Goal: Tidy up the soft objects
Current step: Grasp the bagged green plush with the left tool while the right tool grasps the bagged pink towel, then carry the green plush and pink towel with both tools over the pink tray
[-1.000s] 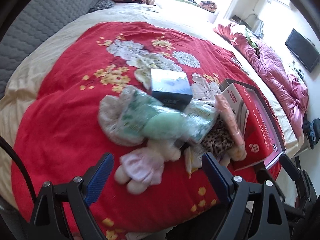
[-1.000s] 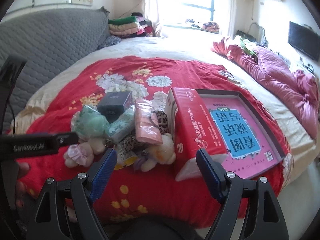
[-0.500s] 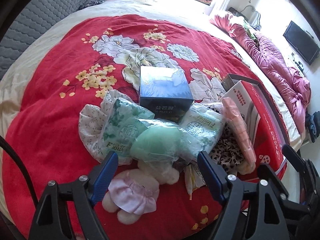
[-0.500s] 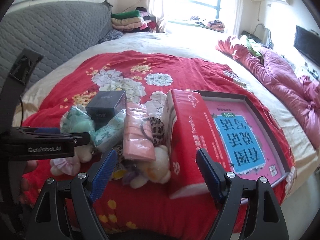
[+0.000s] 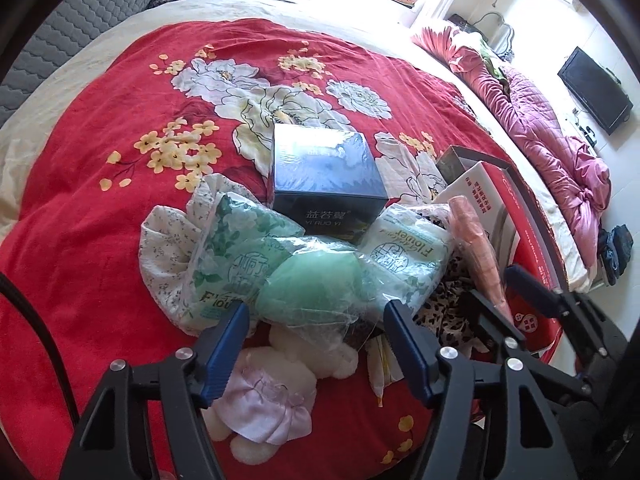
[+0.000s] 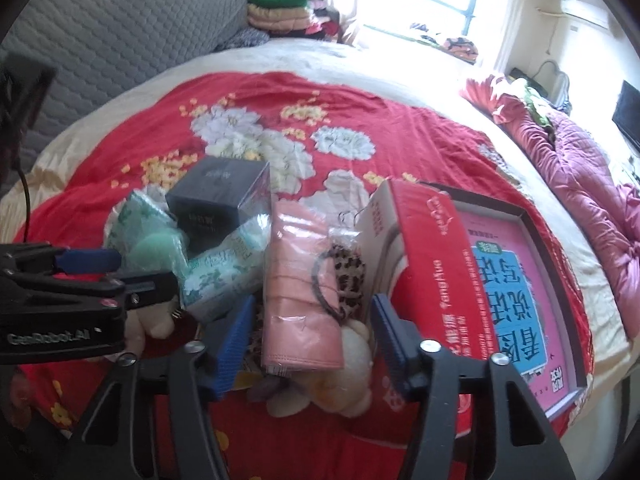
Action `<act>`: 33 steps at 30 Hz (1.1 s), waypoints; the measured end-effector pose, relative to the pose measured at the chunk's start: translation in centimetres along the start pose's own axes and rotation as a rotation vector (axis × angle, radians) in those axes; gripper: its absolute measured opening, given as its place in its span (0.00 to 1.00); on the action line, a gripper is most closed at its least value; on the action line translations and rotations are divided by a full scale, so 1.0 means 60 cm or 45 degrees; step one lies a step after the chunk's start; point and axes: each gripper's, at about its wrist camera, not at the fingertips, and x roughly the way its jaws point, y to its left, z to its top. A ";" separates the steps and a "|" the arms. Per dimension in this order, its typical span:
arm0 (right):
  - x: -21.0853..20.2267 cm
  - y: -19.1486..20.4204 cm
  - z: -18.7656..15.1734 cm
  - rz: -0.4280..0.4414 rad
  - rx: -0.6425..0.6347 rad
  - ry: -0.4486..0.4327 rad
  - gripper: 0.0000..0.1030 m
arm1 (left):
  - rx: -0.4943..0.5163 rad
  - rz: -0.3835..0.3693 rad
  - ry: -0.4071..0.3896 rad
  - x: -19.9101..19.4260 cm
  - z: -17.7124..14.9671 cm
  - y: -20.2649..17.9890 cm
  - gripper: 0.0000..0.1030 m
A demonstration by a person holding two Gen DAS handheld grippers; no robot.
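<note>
1. Two hand-held grippers are in your hands. The left hand-held gripper (image 5: 316, 312) has its blue-padded fingers spread wide, hovering just in front of a mint-green rounded soft item (image 5: 316, 284) wrapped in crinkled clear plastic; from these views you cannot tell whether the pads touch it.
2. Your right hand-held gripper (image 6: 314, 314) is also spread, its fingers on either side of the near end of a flat pink pack (image 6: 300, 280) in glossy film, without pinching it.
3. The soft things lie heaped on the bed's red floral blanket (image 5: 100, 120), a plush cloth printed with white and yellow flowers.
4. Two pillowy tissue packs in green-and-white printed film flank the mint item: one on its left (image 5: 236, 256), one on its right (image 5: 404, 256).
5. A white cloth with a fine speckled print (image 5: 168, 236) lies crumpled beneath the left pack.
6. A cream plush toy (image 5: 304, 360) with a frilly pale-pink skirt lies nearest you, partly under the mint item.
7. Leopard-print fabric (image 6: 350, 276) and a dark elastic hair loop (image 6: 320, 284) rest against the pink pack; a second cream plush (image 6: 352, 364) sits below them.
8. A rigid dark-blue square box (image 5: 326, 176) with a shiny wrap stands behind the heap, touching both tissue packs.
9. A red-and-white carton (image 6: 424, 264) stands on edge just right of the pink pack.
10. A shallow dark-rimmed box lid (image 6: 560, 280) beyond the carton holds a flat pink-and-blue printed board.
</note>
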 end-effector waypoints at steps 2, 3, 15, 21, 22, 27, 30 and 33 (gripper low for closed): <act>0.003 -0.001 -0.003 0.014 0.005 0.005 0.36 | -0.006 -0.012 0.009 0.004 0.001 0.001 0.59; 0.003 -0.004 -0.004 0.033 0.018 -0.001 0.36 | -0.007 -0.017 0.017 0.008 0.001 0.002 0.56; -0.038 -0.038 -0.004 0.118 0.132 -0.106 0.35 | -0.064 -0.135 -0.010 0.009 -0.004 0.016 0.20; -0.051 -0.044 -0.006 0.141 0.165 -0.123 0.35 | -0.021 -0.110 -0.035 0.001 -0.010 0.007 0.18; -0.052 -0.045 -0.007 0.142 0.167 -0.127 0.35 | -0.017 -0.111 -0.047 -0.004 -0.011 0.006 0.18; -0.061 -0.046 -0.007 0.149 0.173 -0.143 0.35 | -0.004 -0.115 -0.093 -0.028 -0.014 0.002 0.18; -0.071 -0.050 -0.007 0.152 0.180 -0.161 0.35 | 0.007 -0.101 -0.104 -0.040 -0.016 -0.003 0.18; -0.080 -0.053 -0.005 0.154 0.192 -0.178 0.35 | 0.017 -0.100 -0.122 -0.053 -0.016 -0.010 0.18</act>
